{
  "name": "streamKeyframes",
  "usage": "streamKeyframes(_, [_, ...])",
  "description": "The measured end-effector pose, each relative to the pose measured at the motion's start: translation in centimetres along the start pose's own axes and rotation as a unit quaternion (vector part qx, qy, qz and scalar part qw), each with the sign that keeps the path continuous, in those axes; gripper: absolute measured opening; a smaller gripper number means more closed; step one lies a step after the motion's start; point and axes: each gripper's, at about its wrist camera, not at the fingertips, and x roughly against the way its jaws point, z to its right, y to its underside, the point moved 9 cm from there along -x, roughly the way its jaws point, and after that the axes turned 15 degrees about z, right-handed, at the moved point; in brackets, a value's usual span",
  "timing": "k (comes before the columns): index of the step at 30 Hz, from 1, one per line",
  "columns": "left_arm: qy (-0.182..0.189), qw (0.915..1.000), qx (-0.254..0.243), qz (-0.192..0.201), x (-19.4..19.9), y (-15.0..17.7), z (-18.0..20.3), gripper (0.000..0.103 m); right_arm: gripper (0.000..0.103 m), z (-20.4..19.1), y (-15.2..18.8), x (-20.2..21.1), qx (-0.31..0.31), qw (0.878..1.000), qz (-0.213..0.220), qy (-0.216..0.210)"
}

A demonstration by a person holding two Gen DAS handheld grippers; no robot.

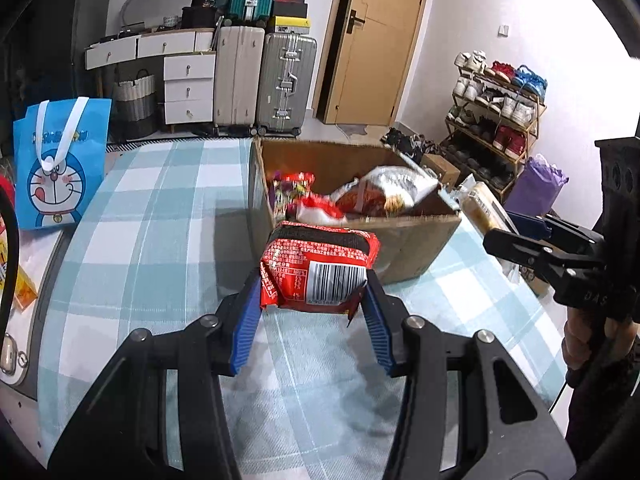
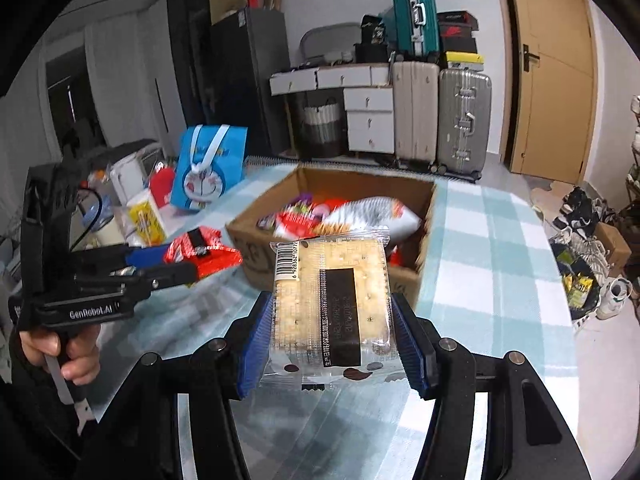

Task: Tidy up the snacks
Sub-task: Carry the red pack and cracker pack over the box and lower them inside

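Red foil identifies the snack packet (image 1: pixel 318 270) clamped between the blue-padded fingers (image 1: pixel 249 320) of the left gripper (image 1: pixel 312 300), barcode side facing the camera; the packet is held above the blue-and-white checked tablecloth (image 1: pixel 160 240), just in front of the near wall of the cardboard box (image 1: pixel 416 240). The right gripper (image 2: pixel 332 320) is closed on a clear-wrapped cracker pack (image 2: pixel 332 304), its pale square biscuits, dark label and barcode visible through the film, also held in the air over the cloth on the near side of the box. In the right wrist view the left gripper appears at the left edge, gripped by the person's hand (image 2: pixel 64 348), with the red packet projecting from its tips toward the box's left corner. In the left wrist view the cracker pack shows at the right, just beside the box's right corner. The open box rests on the tablecloth and contains several loose snack bags (image 1: pixel 384 192), red, white and silver, piled unevenly. A blue cartoon-cat gift bag (image 1: pixel 60 168) stands upright near the far left edge of the table. Suitcases (image 1: pixel 284 84), a white drawer unit (image 1: pixel 188 88) and a wooden door (image 1: pixel 384 40) line the far wall, and a shoe rack (image 1: pixel 496 120) stands on the right.
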Motion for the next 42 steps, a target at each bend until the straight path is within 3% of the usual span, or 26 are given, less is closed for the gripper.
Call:
streamKeyframes(20, [-0.017, 0.9988, -0.013, 0.043, -2.6, -7.1, 1.7, 0.045, 0.058, 3.0, -6.5, -3.0, -0.033, 0.998, 0.044, 0.019])
streamKeyframes(31, [-0.016, 0.9992, -0.019, 0.031, -6.2, -7.7, 2.8, 0.045, 0.058, 4.4, -7.3, -6.5, -0.056, 0.997, 0.037, 0.024])
streamKeyframes(42, [-0.037, 0.9988, -0.03, 0.012, -11.6, -6.9, 1.9, 0.045, 0.058, 4.6, -7.0, -9.9, -0.057, 0.998, 0.026, 0.024])
